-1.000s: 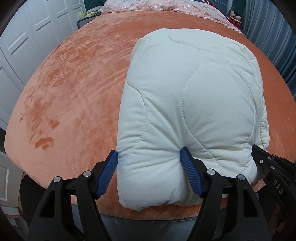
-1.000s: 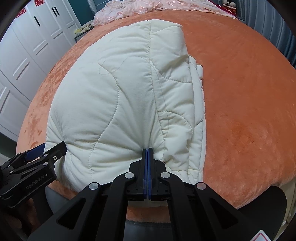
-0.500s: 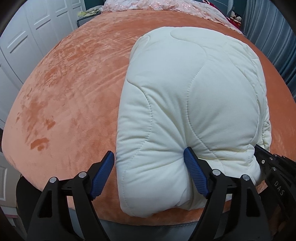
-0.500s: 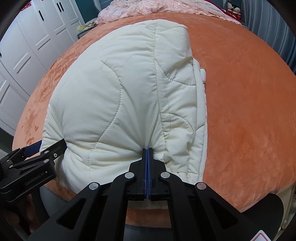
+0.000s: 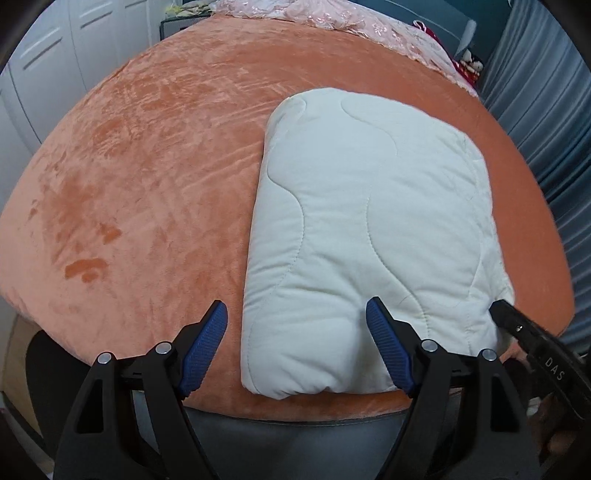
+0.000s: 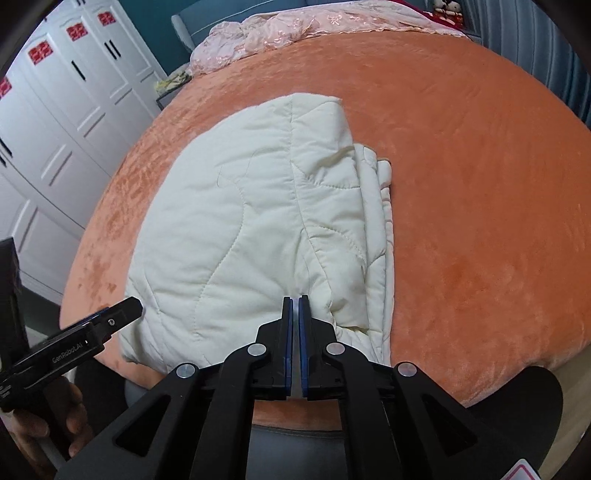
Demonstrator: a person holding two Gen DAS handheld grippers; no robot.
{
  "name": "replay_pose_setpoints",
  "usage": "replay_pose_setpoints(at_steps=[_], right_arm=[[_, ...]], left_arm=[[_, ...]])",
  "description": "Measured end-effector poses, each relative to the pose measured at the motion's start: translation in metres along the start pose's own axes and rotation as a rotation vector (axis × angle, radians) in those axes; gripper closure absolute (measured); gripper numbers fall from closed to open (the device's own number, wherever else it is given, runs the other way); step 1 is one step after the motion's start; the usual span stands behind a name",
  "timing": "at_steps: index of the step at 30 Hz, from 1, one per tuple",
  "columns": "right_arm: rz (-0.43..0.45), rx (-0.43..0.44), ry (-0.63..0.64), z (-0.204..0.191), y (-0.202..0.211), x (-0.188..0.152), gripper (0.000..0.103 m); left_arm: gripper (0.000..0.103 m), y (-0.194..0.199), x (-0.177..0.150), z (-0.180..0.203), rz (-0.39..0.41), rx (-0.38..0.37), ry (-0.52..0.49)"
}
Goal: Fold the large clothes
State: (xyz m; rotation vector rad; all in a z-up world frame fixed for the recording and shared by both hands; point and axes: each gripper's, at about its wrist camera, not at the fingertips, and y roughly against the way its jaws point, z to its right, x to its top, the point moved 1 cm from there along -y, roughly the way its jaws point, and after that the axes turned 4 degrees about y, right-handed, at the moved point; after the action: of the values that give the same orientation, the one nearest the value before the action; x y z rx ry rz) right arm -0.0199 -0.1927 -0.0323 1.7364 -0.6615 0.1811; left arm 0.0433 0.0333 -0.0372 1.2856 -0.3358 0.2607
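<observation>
A cream quilted garment (image 5: 369,229) lies folded into a thick rectangle on the orange bed cover (image 5: 147,166); it also shows in the right wrist view (image 6: 258,229), with stacked layer edges on its right side. My left gripper (image 5: 295,321) is open, its jaws straddling the bundle's near left corner; the right blue pad (image 5: 384,343) touches the cloth. My right gripper (image 6: 295,301) has its pads almost together with a thin gap at the bundle's near edge; whether cloth is pinched is unclear.
The bed's near edge runs just under both grippers. White wardrobe doors (image 6: 55,129) stand to the left. A pink lace cover (image 6: 295,29) lies at the far end of the bed. Blue-grey curtains (image 5: 535,110) hang on the right.
Both grippers have pulled back and risen, so the bundle looks smaller and lies flat. The right gripper's pads show a thin gap now where they were pressed together.
</observation>
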Motion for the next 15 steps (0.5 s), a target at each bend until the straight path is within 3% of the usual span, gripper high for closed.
replay_pose_setpoints(at_steps=[4, 7, 10, 12, 15], right_arm=[[0.037, 0.084, -0.091, 0.011, 0.006, 0.013, 0.079], [0.089, 0.017, -0.106, 0.014, 0.011, 0.023, 0.039], [0.042, -0.014, -0.106, 0.027, -0.006, 0.027, 0.035], [-0.017, 0.021, -0.145, 0.038, -0.027, 0.023, 0.030], [-0.038, 0.086, -0.233, 0.056, -0.043, 0.017, 0.019]], left_arm=[[0.019, -0.002, 0.026, -0.016, 0.001, -0.091, 0.120], [0.016, -0.013, 0.041, -0.026, -0.006, -0.101, 0.168], [0.014, -0.032, 0.047, -0.031, -0.059, -0.142, 0.195], [0.011, -0.043, 0.046, -0.032, -0.084, -0.178, 0.212], [0.006, -0.055, 0.042, -0.032, -0.091, -0.233, 0.243]])
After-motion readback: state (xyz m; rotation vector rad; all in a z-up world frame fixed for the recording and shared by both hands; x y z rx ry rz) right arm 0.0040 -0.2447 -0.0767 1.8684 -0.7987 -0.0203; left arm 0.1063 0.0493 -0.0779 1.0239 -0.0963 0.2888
